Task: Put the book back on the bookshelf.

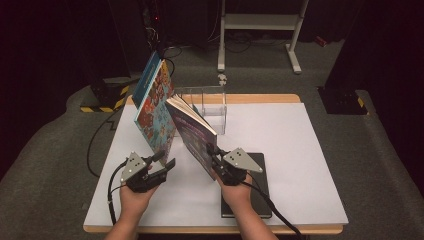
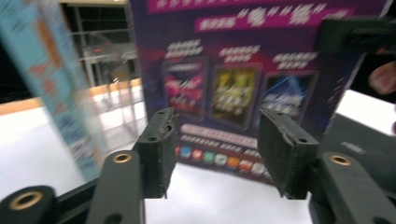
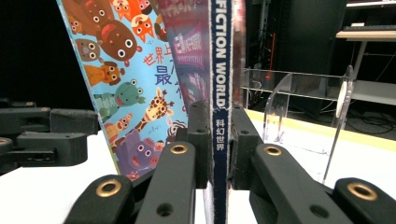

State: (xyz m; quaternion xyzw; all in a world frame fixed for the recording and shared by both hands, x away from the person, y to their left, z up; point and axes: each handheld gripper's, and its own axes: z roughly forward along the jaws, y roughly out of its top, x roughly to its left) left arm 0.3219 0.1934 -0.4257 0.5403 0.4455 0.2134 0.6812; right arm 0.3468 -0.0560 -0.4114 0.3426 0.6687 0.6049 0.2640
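Note:
A purple magazine stands tilted on the white table. My right gripper is shut on its lower spine, and in the right gripper view the pads press both sides of the blue spine. Just left of it a book with a cartoon-animal cover stands leaning, its lower edge on the table. My left gripper hovers near that book's lower corner, apart from it. Its jaws are open with nothing between them, facing the purple cover. The animal book is a blur at the left.
A clear acrylic book stand sits behind the books near the table's far edge, also seen in the right gripper view. A black book lies flat under my right hand. The table's right half is bare white.

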